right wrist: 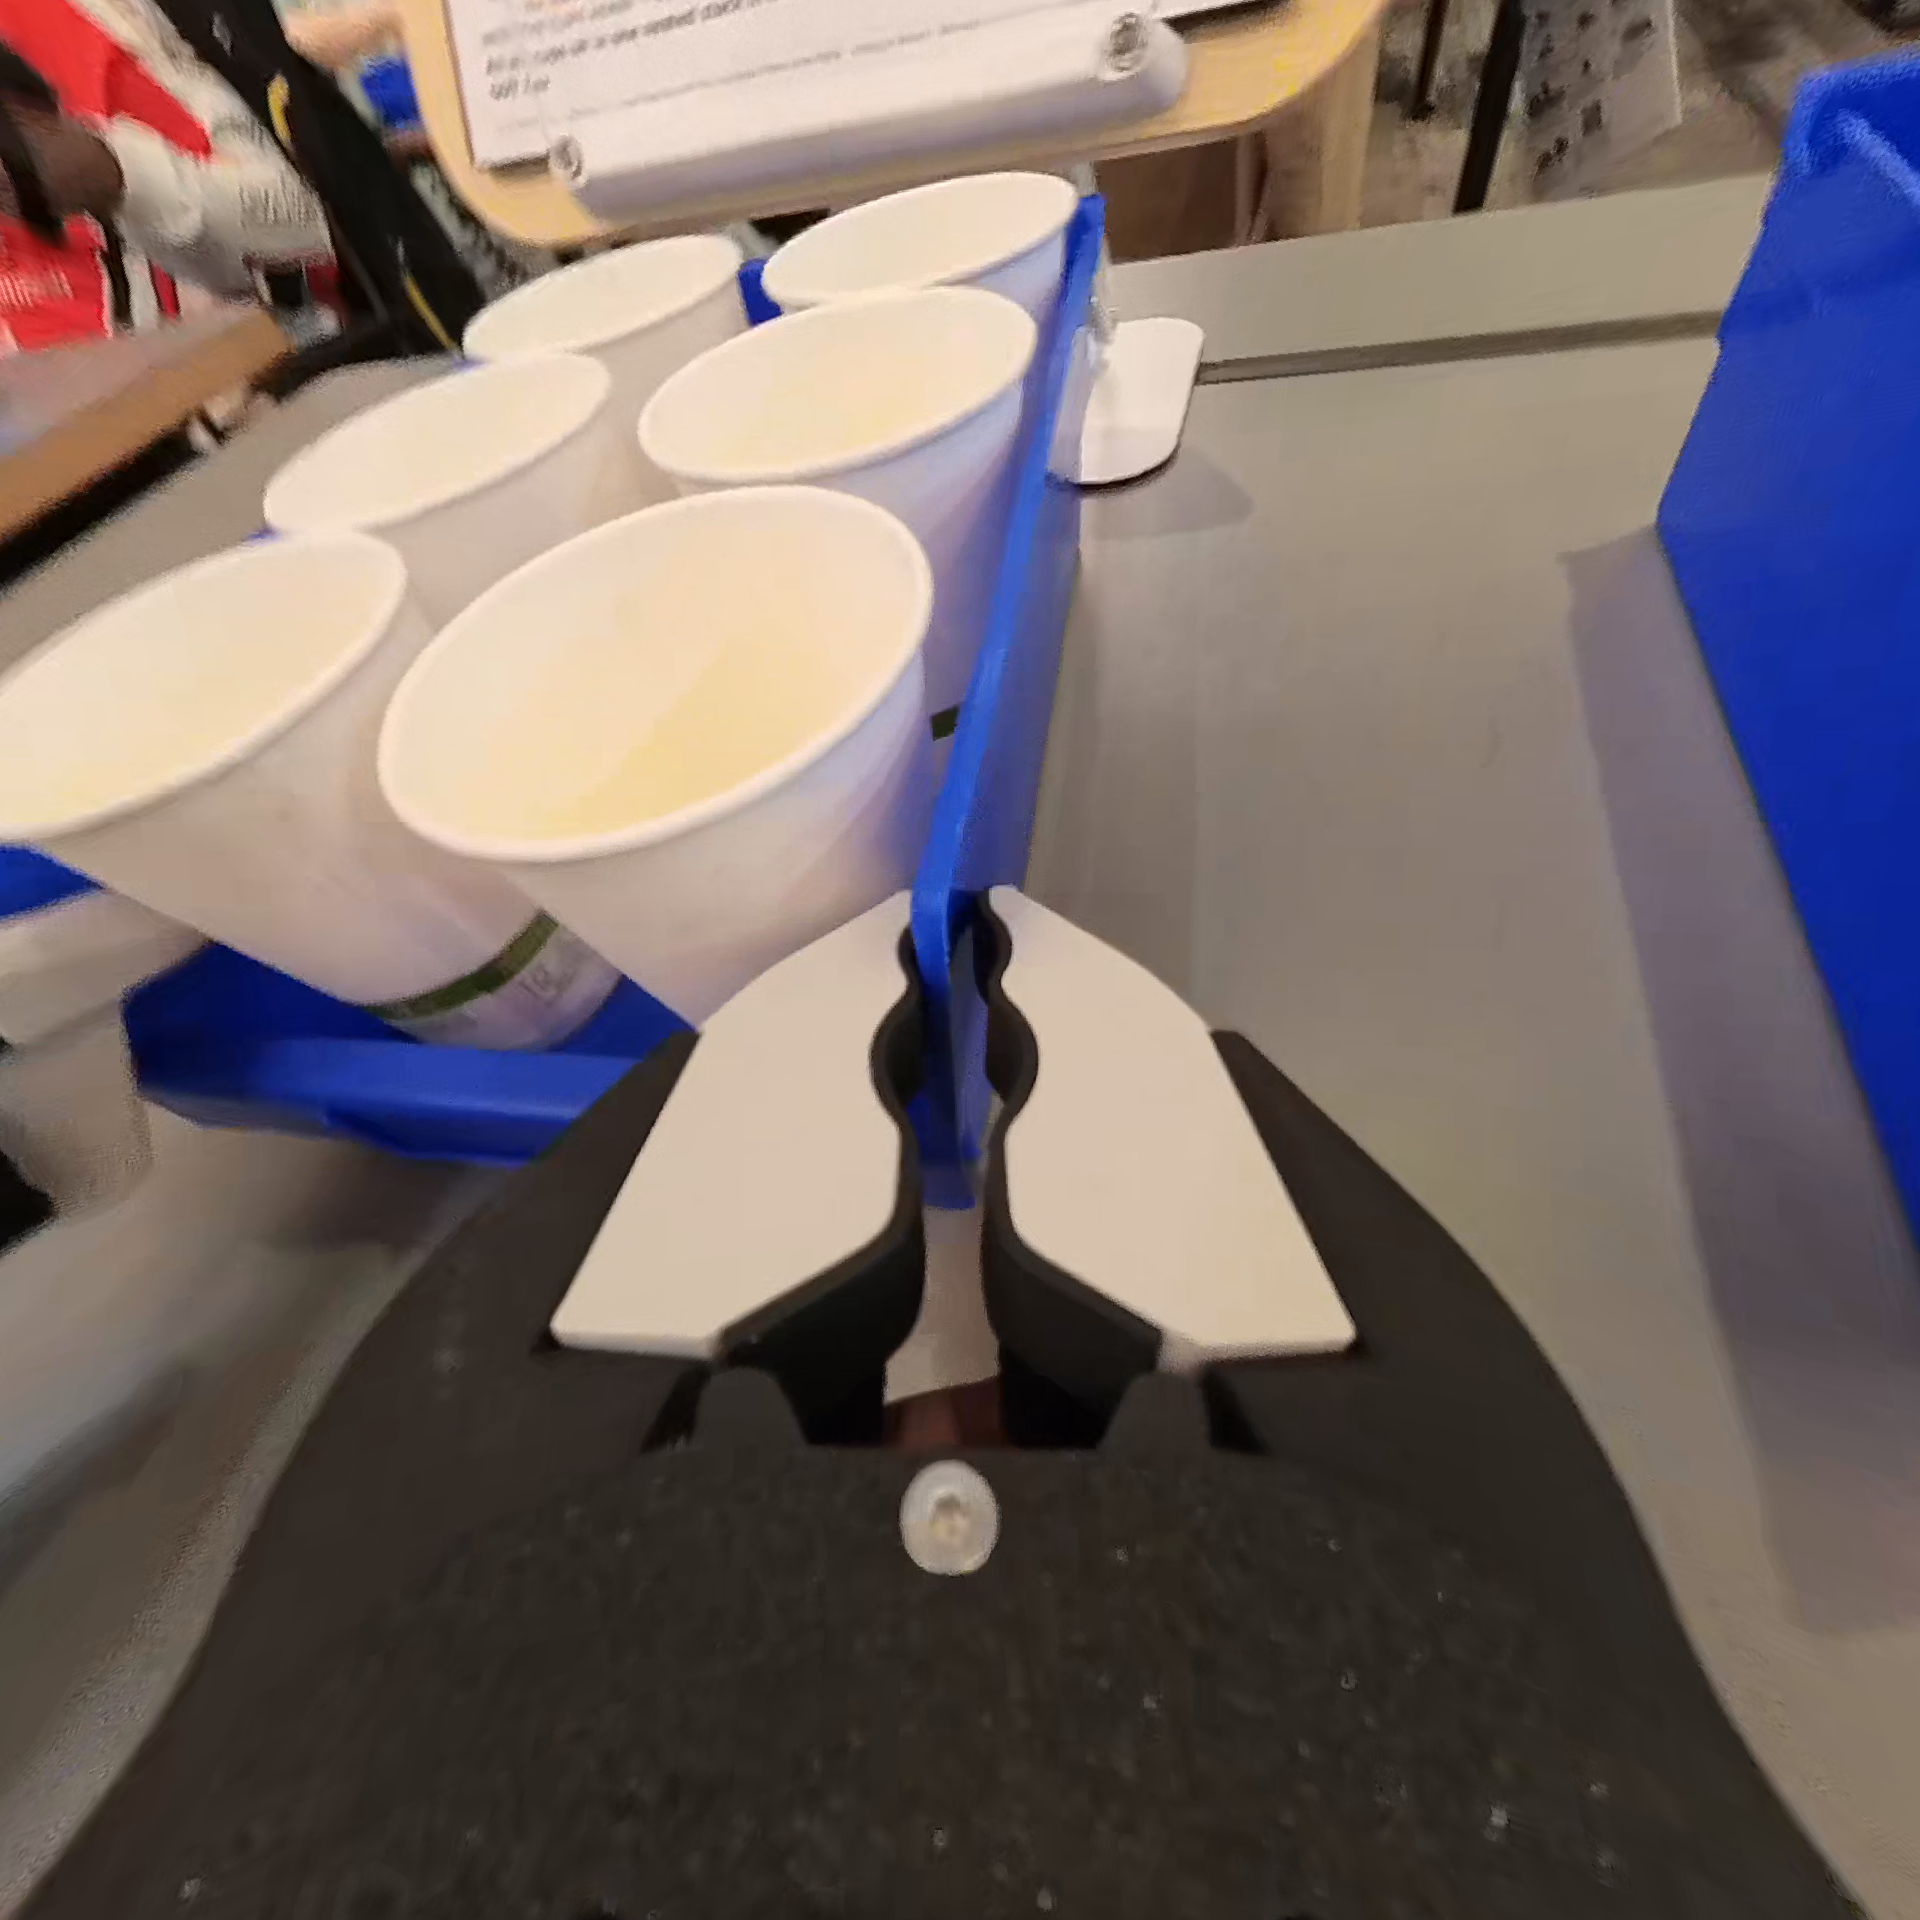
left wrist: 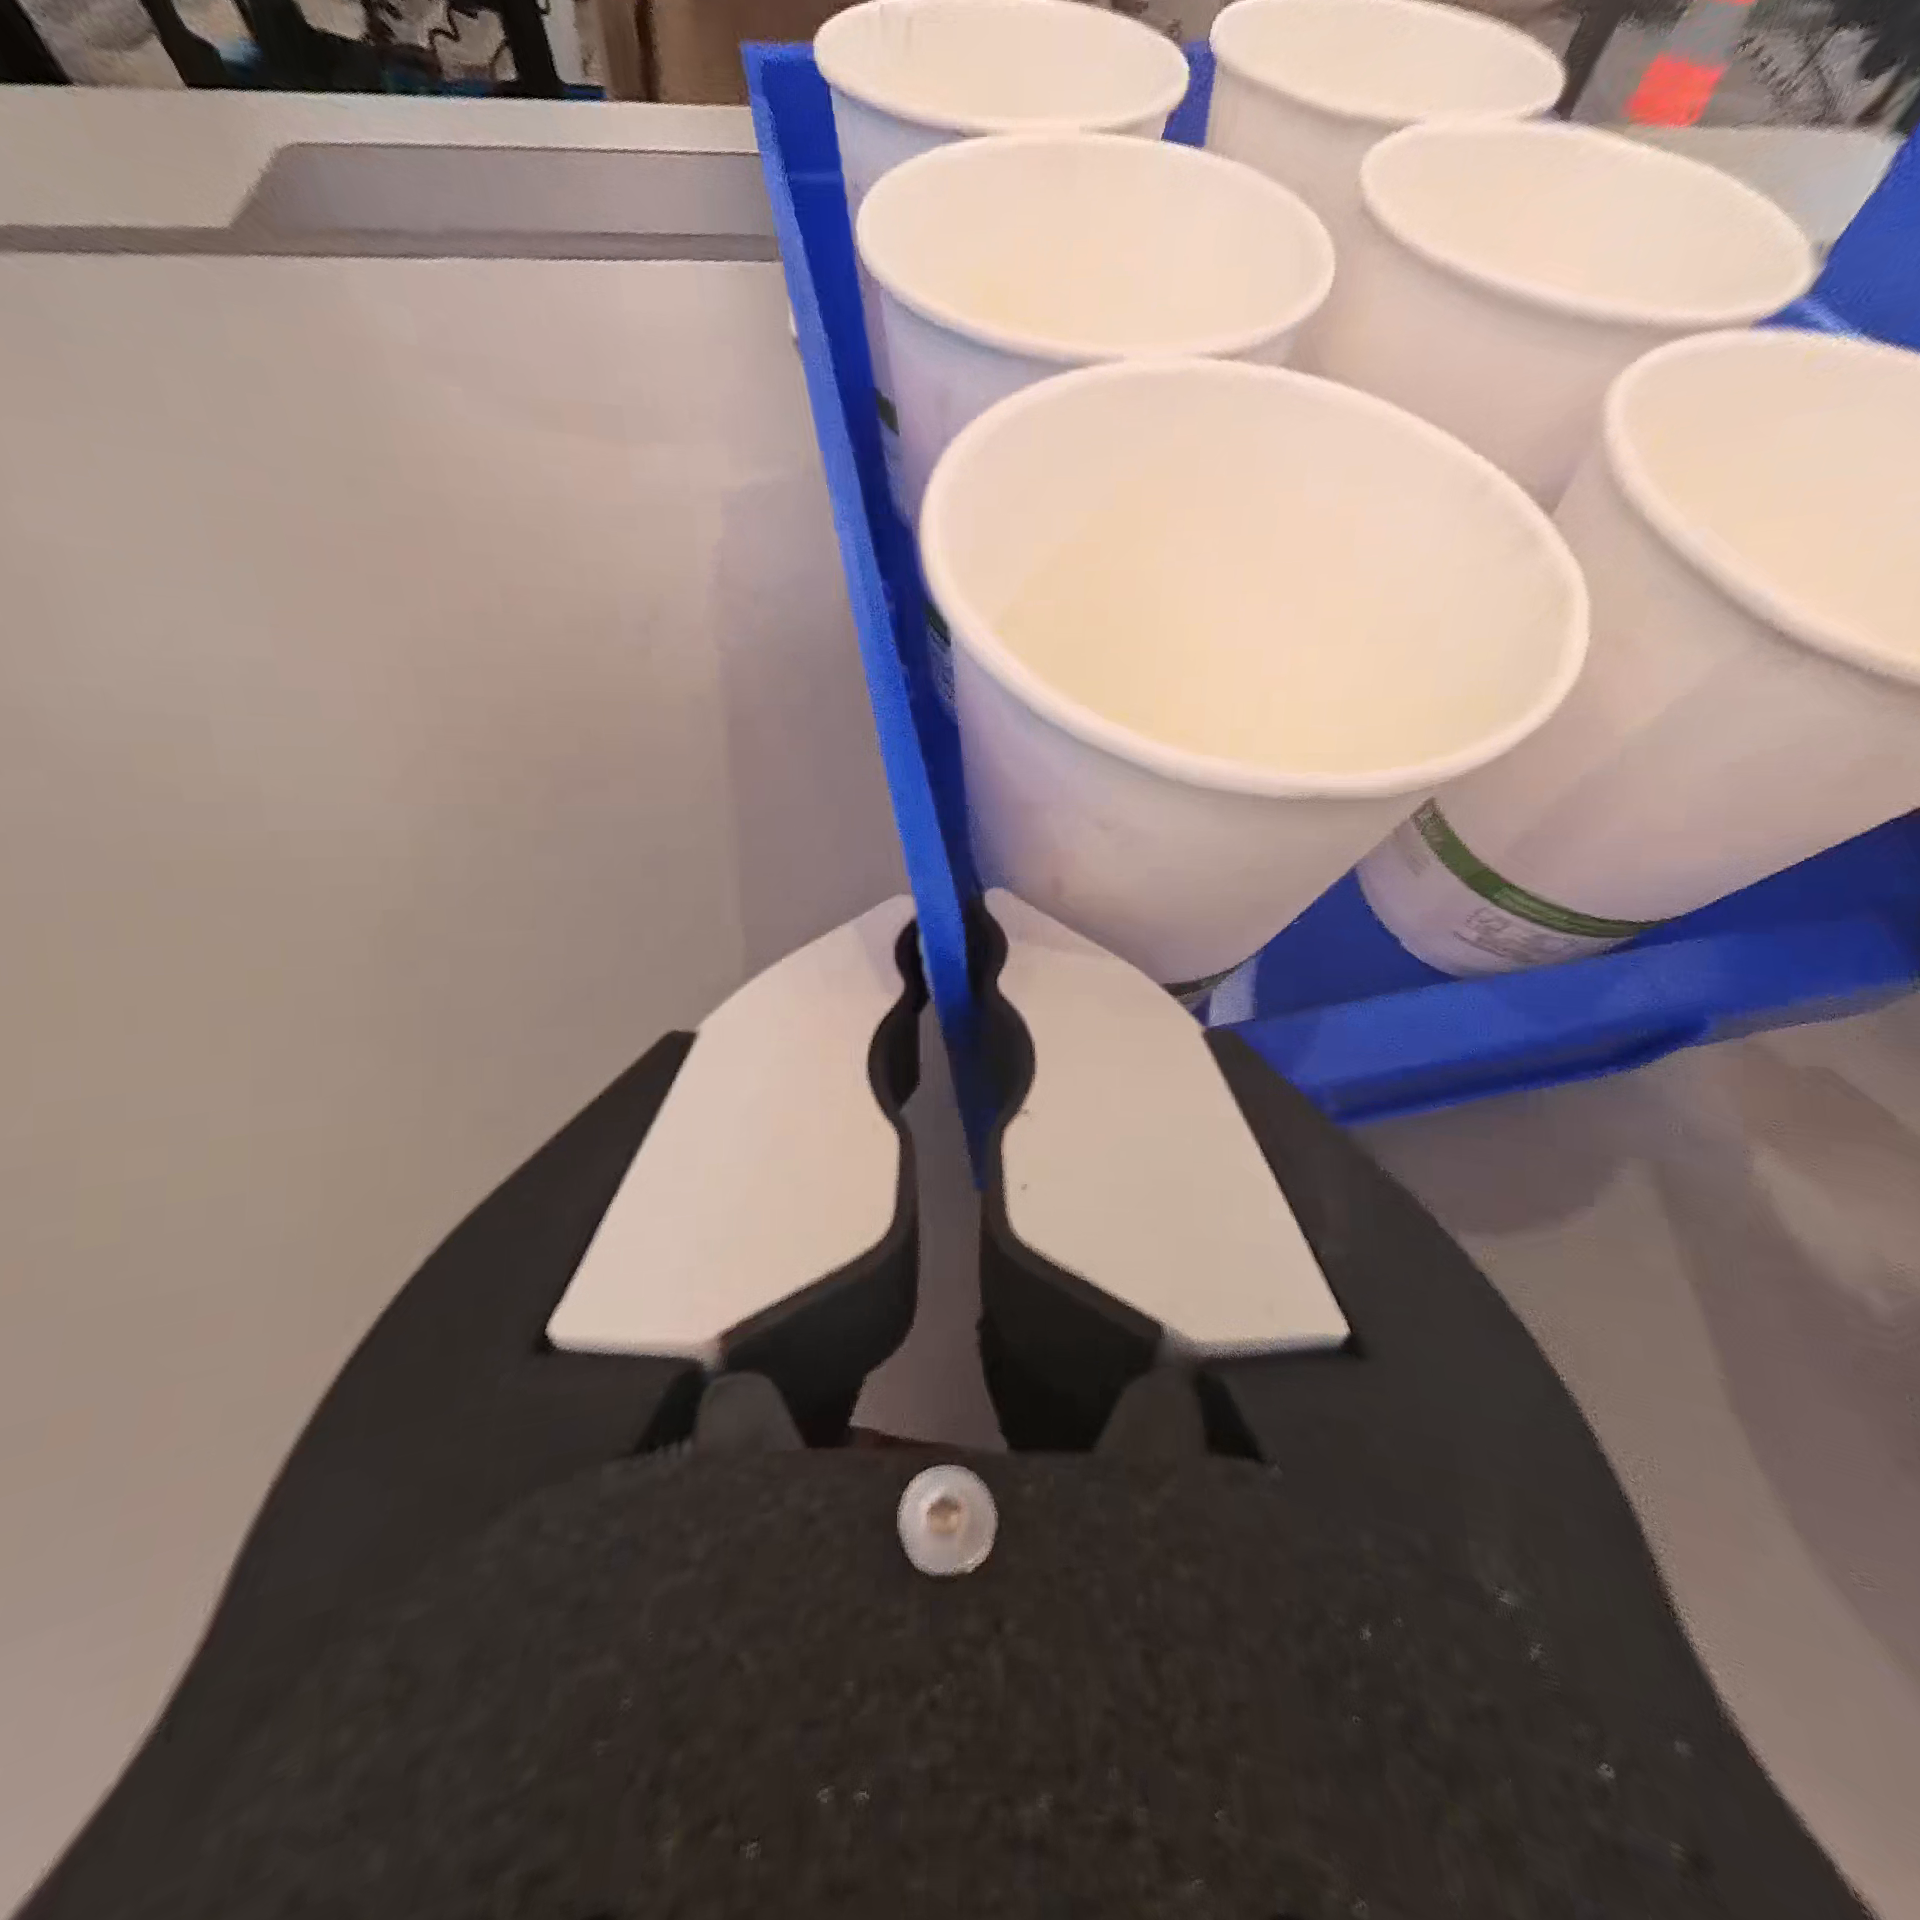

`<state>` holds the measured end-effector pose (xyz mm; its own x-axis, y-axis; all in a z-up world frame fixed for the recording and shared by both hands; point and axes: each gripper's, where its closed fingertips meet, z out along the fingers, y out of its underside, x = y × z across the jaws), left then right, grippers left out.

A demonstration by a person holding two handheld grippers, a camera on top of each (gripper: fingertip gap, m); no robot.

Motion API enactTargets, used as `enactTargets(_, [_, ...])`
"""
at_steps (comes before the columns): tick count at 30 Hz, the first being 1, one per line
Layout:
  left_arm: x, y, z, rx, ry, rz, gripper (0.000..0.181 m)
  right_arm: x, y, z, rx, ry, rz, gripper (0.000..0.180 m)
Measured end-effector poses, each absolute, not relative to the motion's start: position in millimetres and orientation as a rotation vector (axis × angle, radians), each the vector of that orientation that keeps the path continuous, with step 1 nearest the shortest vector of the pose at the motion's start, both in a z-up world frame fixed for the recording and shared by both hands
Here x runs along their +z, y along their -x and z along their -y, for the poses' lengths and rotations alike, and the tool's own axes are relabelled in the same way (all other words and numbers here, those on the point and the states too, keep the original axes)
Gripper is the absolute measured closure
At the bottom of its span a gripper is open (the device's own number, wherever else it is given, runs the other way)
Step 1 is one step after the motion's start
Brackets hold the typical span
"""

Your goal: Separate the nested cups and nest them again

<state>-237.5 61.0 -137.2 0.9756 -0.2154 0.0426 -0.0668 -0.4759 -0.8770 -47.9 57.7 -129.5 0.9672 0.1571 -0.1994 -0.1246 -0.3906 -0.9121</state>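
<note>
Left gripper (left wrist: 951,956) clamped on blue tray (left wrist: 821,436) left wall; right gripper (right wrist: 951,935) clamped on right wall. Six white paper cups (left wrist: 1247,582) upright in tray, separated, on grey table (left wrist: 416,623).

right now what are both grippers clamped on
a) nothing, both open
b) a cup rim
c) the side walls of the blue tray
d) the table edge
c: the left gripper is shut on the left wall of the blue tray, and the right gripper is shut on its right wall, with the six cups standing loose inside, not gripped.
</note>
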Motion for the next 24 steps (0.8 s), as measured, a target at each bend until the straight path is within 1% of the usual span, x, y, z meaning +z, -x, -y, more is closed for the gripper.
enactTargets(2, [-133.7,239.0,-58.6,-0.105,2.042,-0.214,0.177,-123.8,48.3,-54.6,0.337,1.914,-0.095,0.174])
enactTargets(4, [-126.7,241.6,-52.9,-0.126,2.021,-0.198,0.178,-111.1,51.6,-49.8,0.240,1.849,-0.126,0.175])
enactTargets(7, [-124.9,266.5,-49.6,-0.164,2.030,-0.157,0.178,-99.4,81.3,-45.6,0.239,1.794,-0.111,0.175])
enactTargets(11, [-120.0,328.8,-48.8,-0.118,2.026,-0.118,0.179,-106.9,145.0,-48.3,0.303,1.820,-0.033,0.174])
enactTargets(17, [-104.8,425.2,-59.2,-0.026,1.989,-0.112,0.179,-114.6,241.4,-50.1,0.434,1.856,-0.057,0.172])
enactTargets(24, [-114.4,493.1,-77.9,-0.044,1.987,-0.120,0.179,-120.8,306.1,-65.4,0.428,1.867,0.015,0.171])
